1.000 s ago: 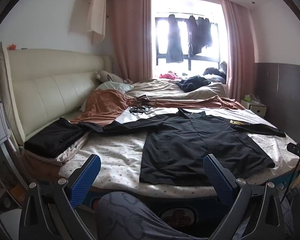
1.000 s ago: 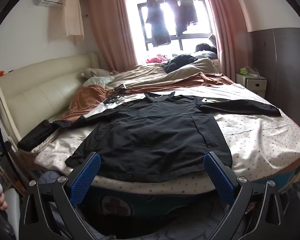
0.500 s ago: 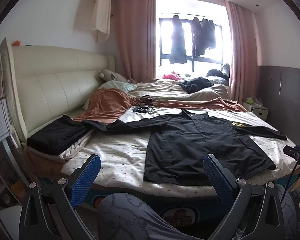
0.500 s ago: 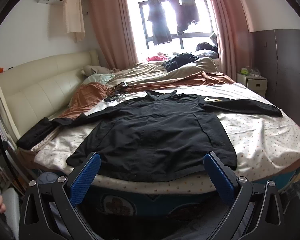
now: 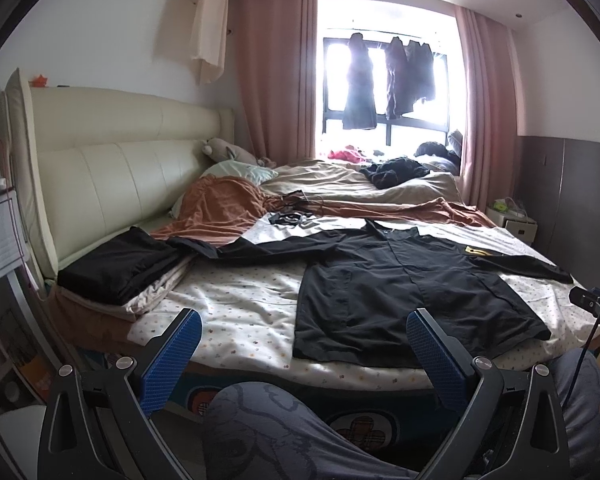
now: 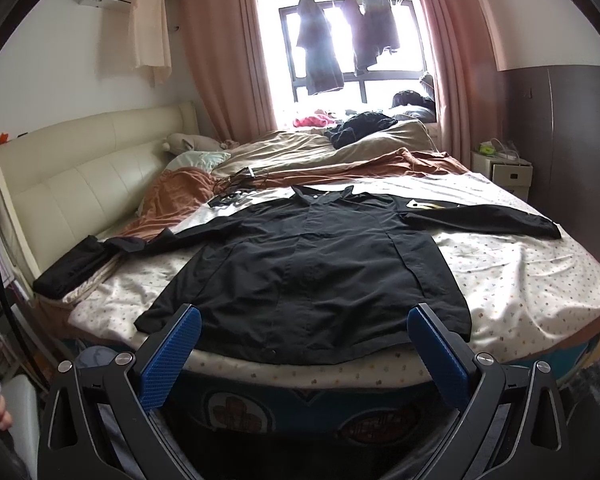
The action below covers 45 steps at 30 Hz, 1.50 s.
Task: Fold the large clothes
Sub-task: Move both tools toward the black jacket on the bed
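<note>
We are holding both tongs wide and empty; the shirt (image 6: 312, 264) is lying flat on the bed (image 6: 532, 280), collar toward the upper frame, hem just beyond the right tongs (image 6: 304, 354); the left tongs (image 5: 300, 354) are sitting off its lower-left corner.

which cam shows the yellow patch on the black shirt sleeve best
The right wrist view: the yellow patch sits nearer the middle of the frame, unobstructed on the spread black shirt. The left wrist view also shows the patch, but farther off to the right and more foreshortened.
</note>
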{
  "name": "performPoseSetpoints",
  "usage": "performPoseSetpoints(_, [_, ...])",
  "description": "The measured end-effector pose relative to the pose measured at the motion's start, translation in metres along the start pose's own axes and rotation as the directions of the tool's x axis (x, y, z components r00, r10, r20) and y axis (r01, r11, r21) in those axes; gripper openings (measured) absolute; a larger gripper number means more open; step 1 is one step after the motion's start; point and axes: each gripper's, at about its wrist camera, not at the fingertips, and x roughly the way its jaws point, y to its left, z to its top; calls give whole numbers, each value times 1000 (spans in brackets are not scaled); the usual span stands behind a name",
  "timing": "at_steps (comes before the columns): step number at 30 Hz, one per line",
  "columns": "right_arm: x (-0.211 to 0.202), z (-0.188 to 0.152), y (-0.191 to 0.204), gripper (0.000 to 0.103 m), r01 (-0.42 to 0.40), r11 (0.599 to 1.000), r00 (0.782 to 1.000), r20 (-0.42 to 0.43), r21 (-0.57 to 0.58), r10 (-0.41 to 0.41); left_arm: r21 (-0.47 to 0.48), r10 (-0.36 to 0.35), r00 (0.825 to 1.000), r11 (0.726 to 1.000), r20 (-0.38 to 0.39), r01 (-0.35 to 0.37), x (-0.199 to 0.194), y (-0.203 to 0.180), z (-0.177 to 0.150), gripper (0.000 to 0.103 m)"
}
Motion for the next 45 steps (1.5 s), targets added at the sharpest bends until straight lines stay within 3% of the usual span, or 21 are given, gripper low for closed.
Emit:
performPoseSetpoints(25, [-3,9,-9,103,-6,1000,1000,8,18,5,-3,-30,999,1000,34,30,-10,-5,6,103])
performPoseSetpoints(45, [-6,32,6,103,-32,999,999,13,-11,32,-18,-4,1000,1000,-9,4,-13,11,24,103])
